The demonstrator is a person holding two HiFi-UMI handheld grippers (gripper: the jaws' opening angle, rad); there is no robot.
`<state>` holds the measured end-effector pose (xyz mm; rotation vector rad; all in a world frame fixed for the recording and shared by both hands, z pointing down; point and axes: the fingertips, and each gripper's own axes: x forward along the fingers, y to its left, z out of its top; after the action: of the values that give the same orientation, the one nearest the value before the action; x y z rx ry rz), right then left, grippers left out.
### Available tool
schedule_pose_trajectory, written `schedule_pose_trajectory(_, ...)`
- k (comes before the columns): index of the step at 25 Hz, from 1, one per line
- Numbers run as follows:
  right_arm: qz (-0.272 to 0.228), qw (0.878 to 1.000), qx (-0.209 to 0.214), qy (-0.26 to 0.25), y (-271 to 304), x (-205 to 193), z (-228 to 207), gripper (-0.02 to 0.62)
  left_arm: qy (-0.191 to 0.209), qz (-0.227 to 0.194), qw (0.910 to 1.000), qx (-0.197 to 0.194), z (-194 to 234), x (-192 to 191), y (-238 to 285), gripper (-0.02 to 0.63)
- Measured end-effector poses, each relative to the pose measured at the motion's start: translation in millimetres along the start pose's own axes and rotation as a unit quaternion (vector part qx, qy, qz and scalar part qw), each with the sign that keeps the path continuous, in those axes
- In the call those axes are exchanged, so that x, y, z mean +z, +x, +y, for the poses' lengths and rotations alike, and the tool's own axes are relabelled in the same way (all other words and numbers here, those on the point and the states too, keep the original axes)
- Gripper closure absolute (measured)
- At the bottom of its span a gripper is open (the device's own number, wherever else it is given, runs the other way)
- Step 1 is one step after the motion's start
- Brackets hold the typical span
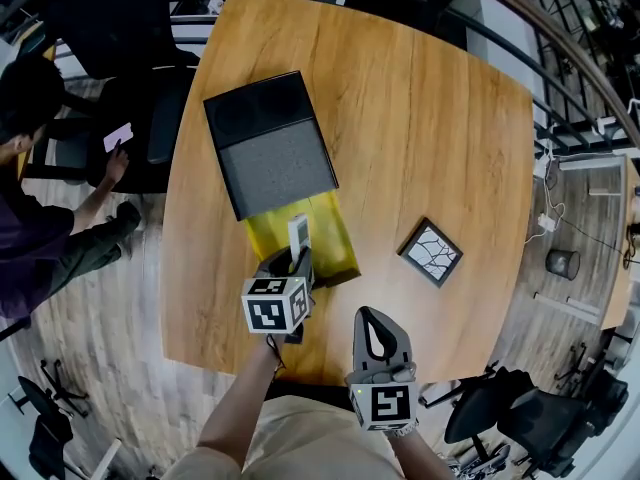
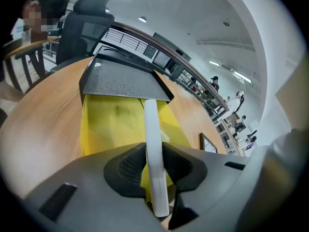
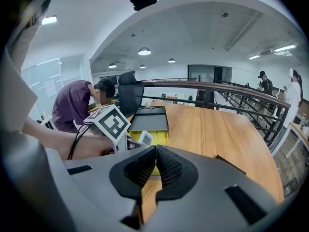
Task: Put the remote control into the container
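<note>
1. Left gripper view: my left claw (image 2: pixel 155 166) pinches the white remote control (image 2: pixel 153 144) edge-on. Right gripper view shows its screen face.
2. The slim remote stands upright over the yellow container (image 1: pixel 335 236) on the surface (image 1: pixel 440 128).
3. My right claw (image 3: pixel 154 166) is pressed together, empty.

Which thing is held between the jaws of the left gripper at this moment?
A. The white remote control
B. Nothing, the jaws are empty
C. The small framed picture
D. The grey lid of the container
A: in the left gripper view, the left gripper has its jaws closed on the white remote control, which stands on edge above the yellow container.
</note>
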<state>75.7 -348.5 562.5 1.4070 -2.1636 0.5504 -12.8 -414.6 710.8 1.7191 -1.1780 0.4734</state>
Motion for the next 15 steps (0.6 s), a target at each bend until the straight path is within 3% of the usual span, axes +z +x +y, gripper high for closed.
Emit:
schedule_pose_trajectory(6,0.015,1.000,0.001,-0.014,-8.9,-5.4,-1.1,0.577,0.021,0.018,0.9995,0.011,-5.1,-9.0,7.6,0.505)
schedule_pose_trajectory(9,0.013,1.000,-0.002,-0.012,-12.9,-5.8,-3.7,0.577,0.022,0.006,0.9997,0.007,-6.0,-3.6,5.0,0.505)
schedule_pose_trajectory(15,0.005,1.000,-0.002,-0.014,-24.3,-5.9,-2.3,0.577,0.056,-0.019,0.9974,0.041,-3.5,6.3,-13.2,0.503)
